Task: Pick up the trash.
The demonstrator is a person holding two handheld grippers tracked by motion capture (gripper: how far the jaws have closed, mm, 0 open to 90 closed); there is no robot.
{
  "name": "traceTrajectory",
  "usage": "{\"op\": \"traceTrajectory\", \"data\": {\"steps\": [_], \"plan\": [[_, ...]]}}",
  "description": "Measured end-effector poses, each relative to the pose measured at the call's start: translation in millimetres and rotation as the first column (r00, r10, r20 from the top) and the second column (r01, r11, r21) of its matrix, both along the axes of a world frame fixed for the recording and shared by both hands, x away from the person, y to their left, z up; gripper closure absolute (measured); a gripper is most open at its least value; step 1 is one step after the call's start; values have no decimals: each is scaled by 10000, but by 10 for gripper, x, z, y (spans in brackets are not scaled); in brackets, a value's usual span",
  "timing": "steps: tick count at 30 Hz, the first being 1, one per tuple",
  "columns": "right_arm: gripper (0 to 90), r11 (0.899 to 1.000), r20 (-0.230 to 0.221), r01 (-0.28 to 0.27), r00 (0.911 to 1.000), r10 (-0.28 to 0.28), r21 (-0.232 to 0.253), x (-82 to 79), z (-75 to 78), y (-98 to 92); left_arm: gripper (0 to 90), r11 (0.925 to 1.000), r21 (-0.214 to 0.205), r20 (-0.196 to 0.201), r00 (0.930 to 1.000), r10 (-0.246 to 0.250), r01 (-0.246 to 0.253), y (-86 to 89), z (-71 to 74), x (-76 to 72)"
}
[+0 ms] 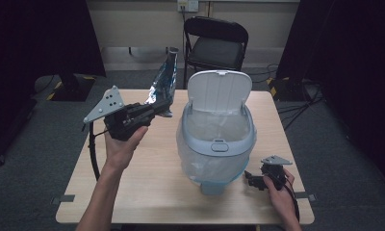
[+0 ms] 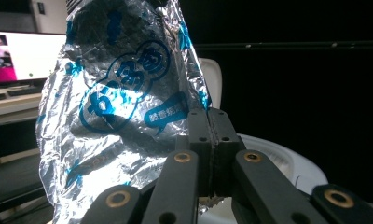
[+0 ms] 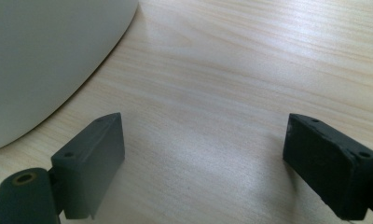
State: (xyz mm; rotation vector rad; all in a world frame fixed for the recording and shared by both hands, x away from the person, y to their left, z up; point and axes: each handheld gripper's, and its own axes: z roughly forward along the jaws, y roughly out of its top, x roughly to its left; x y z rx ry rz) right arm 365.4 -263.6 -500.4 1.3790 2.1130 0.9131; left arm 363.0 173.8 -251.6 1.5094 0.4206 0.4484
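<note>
The left gripper (image 1: 154, 109) has its jaws pressed together on the lower edge of a crumpled silver snack wrapper (image 1: 164, 82), so the foil stands up from the pads and hangs clear of the table (image 1: 133, 192), a hold that looks meant for carrying it to the bin. Just beyond its tips, toward the right, sits the white trash bin (image 1: 217, 144) with its lid (image 1: 218, 91) flipped upright and a clear liner in the mouth; the raised lid at the far side and the near rim are what the wrapper must pass between. The right gripper (image 1: 252, 179) rests low on the table beside the bin's base, jaws wide apart with nothing between them, out of the way. A black chair (image 1: 214, 45) stands beyond the table.
</note>
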Motion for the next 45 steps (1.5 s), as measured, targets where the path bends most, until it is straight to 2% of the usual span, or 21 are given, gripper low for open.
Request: {"op": "traceTrajectory", "data": {"steps": [4, 7, 13, 15, 20, 24, 28, 32, 35, 38, 42, 45], "plan": [[115, 10000, -2, -1, 10000, 1, 0, 0, 0, 0, 898, 9992, -49, 97, 9992, -386, 387, -134, 87, -11], [115, 10000, -1, 1, 10000, -1, 1, 0, 0, 0, 898, 9988, 103, 192, 9986, -487, 485, -264, 138, -16], [115, 10000, 2, -5, 10000, 5, -3, 0, 0, -1, 898, 9931, 414, 86, 9939, -1104, 1099, -540, 148, 17], [115, 10000, 1, -5, 10000, 5, -3, 0, 0, 0, 898, 9906, 402, -64, 9914, -1308, 1310, -619, 136, 31], [115, 10000, 19, -7, 10000, 7, -13, 2, -1, -1, 896, 9842, 800, -194, 9874, -1568, 1578, -801, 133, 62], [114, 10000, 24, 4, 10000, -4, -25, 2, -1, -2, 895, 9828, 731, -445, 9850, -1669, 1698, -888, 124, 91], [114, 10000, 7, -1, 10000, 1, -10, 2, 0, -1, 893, 9767, 957, -700, 9801, -1860, 1922, -986, 84, 120], [114, 10000, -4, -22, 10000, 22, -11, 2, 0, -3, 879, 9773, 976, -1014, 9788, -1782, 1881, -1050, 47, 180], [114, 10000, -3, -24, 10000, 24, -12, 3, 0, -3, 862, 9757, 1141, -1210, 9774, -1732, 1870, -1074, 15, 239], [114, 10000, -3, -29, 10000, 29, -12, 3, 0, -3, 832, 9716, 1370, -1330, 9756, -1748, 1928, -1083, -12, 281], [114, 10000, -10, -28, 10000, 28, -4, 3, 0, -3, 735, 9680, 1305, -1502, 9694, -1942, 2141, -1097, -29, 298], [114, 10000, -2, -34, 10000, 34, -11, 3, 0, -4, 727, 9693, 1237, -1541, 9691, -1926, 2123, -1098, -31, 302]]}}
